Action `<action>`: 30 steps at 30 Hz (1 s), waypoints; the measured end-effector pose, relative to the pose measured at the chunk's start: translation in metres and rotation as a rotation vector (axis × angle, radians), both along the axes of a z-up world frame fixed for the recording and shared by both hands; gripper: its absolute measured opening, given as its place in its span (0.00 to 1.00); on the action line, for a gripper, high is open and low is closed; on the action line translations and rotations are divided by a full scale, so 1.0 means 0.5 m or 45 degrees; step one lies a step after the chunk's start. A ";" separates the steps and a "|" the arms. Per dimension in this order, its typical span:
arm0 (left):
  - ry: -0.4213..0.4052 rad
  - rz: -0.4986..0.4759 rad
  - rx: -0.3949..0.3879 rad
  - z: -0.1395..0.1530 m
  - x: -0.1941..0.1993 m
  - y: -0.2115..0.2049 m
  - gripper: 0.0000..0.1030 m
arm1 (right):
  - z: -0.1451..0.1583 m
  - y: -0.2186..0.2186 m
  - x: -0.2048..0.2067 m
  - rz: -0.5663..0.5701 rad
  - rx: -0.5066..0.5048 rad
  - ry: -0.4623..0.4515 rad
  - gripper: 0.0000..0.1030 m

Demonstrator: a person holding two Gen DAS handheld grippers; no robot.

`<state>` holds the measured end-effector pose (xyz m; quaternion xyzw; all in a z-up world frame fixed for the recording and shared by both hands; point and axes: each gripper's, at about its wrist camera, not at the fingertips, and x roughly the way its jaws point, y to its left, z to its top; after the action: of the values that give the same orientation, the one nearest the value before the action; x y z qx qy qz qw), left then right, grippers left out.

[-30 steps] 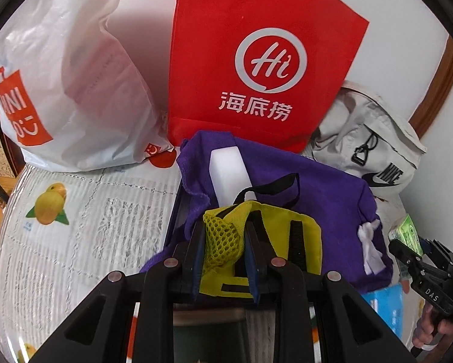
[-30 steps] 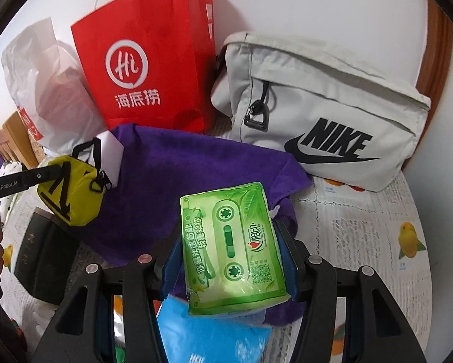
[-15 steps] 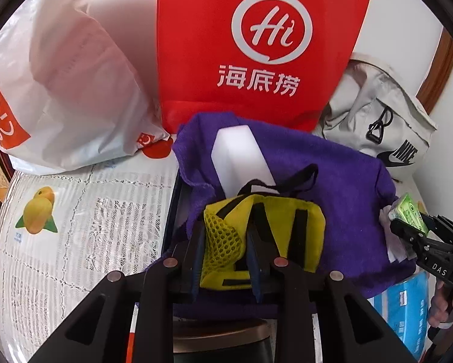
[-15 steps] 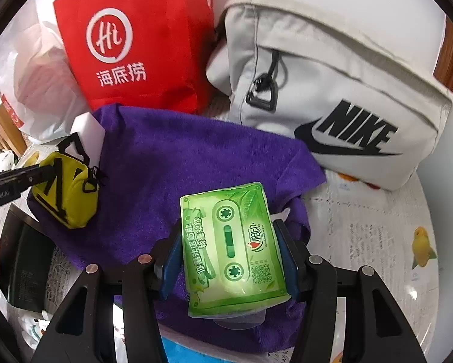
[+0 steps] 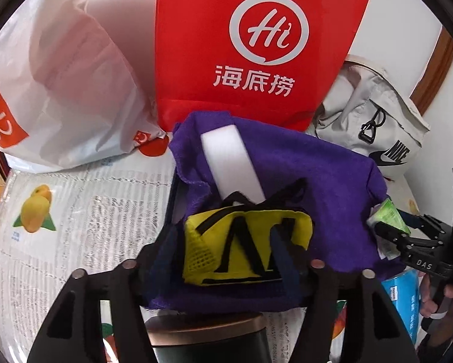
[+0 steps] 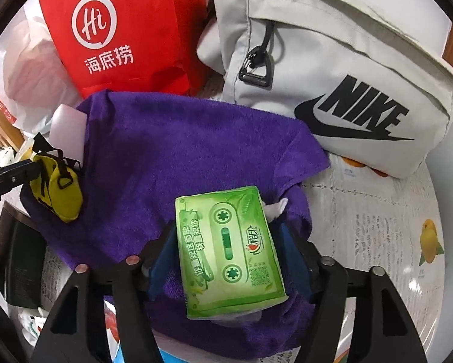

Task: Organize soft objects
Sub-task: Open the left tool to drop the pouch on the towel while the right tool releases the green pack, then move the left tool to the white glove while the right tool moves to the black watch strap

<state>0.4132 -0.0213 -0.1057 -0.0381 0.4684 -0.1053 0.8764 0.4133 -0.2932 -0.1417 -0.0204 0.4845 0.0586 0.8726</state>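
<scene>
My left gripper (image 5: pixel 226 242) has just opened wide; the small yellow pouch (image 5: pixel 247 242) with black straps lies between the spread fingers on the purple towel (image 5: pixel 317 187), next to a white foam block (image 5: pixel 229 163). In the right wrist view the pouch (image 6: pixel 57 187) is at the left by the left gripper's fingers (image 6: pixel 11 178). My right gripper (image 6: pixel 226 242) is shut on a green tissue pack (image 6: pixel 229 254) with a cassette print, low over the towel (image 6: pixel 172 151). The pack also shows in the left wrist view (image 5: pixel 389 220).
A red paper bag (image 5: pixel 250 45) and a white plastic bag (image 5: pixel 60 75) stand behind the towel. A grey Nike bag (image 6: pixel 332 60) lies at the back right. A blue tissue pack (image 5: pixel 405 299) and a dark container (image 5: pixel 208 341) sit near the front. The tablecloth (image 5: pixel 90 211) has fruit prints.
The left gripper's fingers have spread apart, letting go of the yellow pouch on the towel. Both grippers moved forward and lower over the towel; the right still holds the green pack.
</scene>
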 end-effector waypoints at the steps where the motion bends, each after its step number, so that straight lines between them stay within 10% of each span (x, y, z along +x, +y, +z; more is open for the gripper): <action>1: -0.004 0.000 0.006 0.004 -0.003 -0.001 0.61 | 0.002 0.000 -0.002 -0.005 0.001 -0.007 0.68; 30: -0.028 -0.020 0.056 0.075 -0.326 0.044 0.61 | 0.153 0.061 -0.369 0.092 0.070 -0.271 0.75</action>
<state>0.2500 0.0006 -0.0683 -0.0141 0.4612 -0.1023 0.8813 0.2289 -0.2628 -0.0654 -0.0203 0.3864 0.1008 0.9166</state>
